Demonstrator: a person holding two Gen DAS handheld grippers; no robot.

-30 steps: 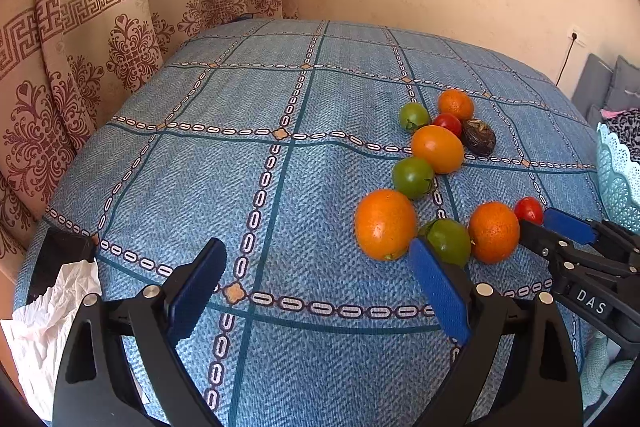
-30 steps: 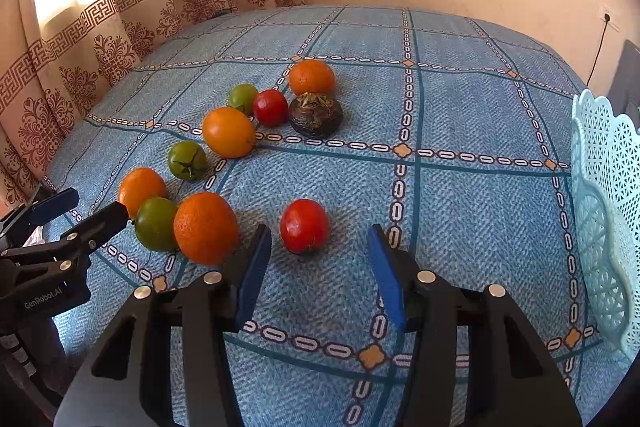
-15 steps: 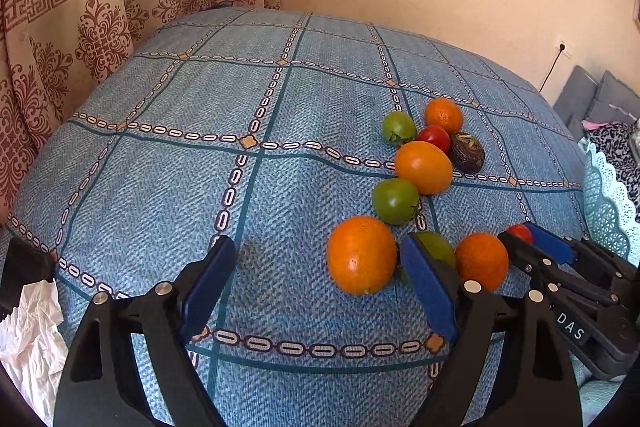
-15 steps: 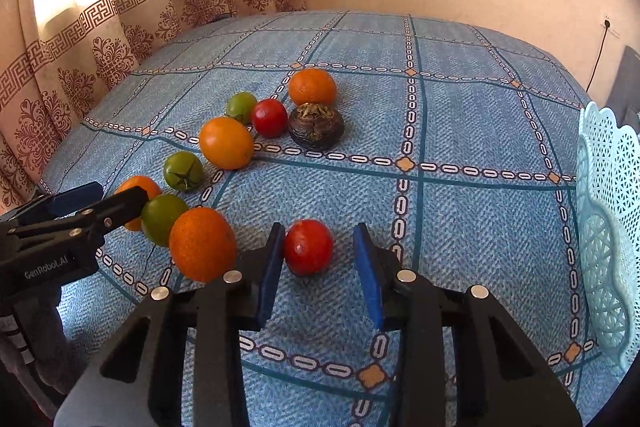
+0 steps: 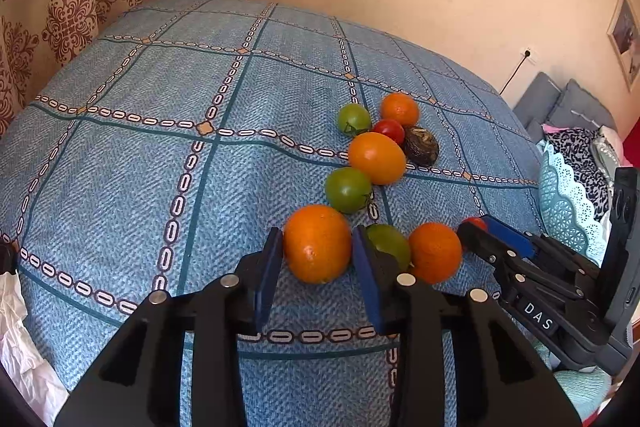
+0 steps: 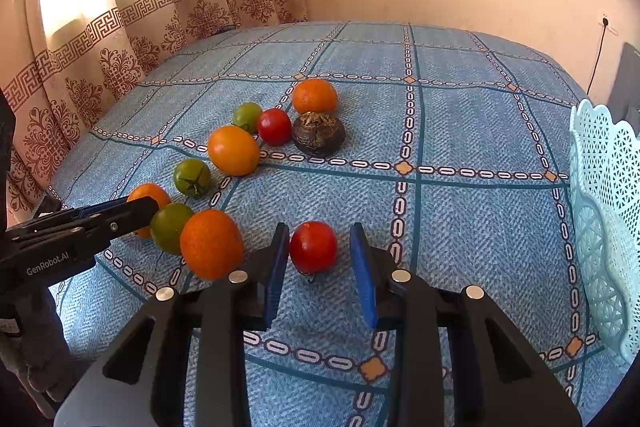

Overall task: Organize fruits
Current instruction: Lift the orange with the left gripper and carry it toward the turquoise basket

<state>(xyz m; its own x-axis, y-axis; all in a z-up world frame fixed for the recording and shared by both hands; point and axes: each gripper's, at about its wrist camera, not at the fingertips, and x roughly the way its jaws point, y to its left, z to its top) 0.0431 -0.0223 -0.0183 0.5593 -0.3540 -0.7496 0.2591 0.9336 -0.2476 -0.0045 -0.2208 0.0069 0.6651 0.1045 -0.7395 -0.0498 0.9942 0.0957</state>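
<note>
Our left gripper [image 5: 318, 247] has its fingers closed against both sides of an orange [image 5: 318, 243] on the blue bedspread [image 5: 160, 147]. Our right gripper [image 6: 320, 259] brackets a red tomato [image 6: 313, 246], its left finger touching and its right finger slightly apart.

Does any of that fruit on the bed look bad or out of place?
One does: the dark brown, wrinkled fruit beside the far red tomato looks shrivelled, unlike the smooth, bright pieces around it. Whether it is spoiled or naturally like that cannot be told. Crumpled white paper also lies at the bed's near left edge.
</note>
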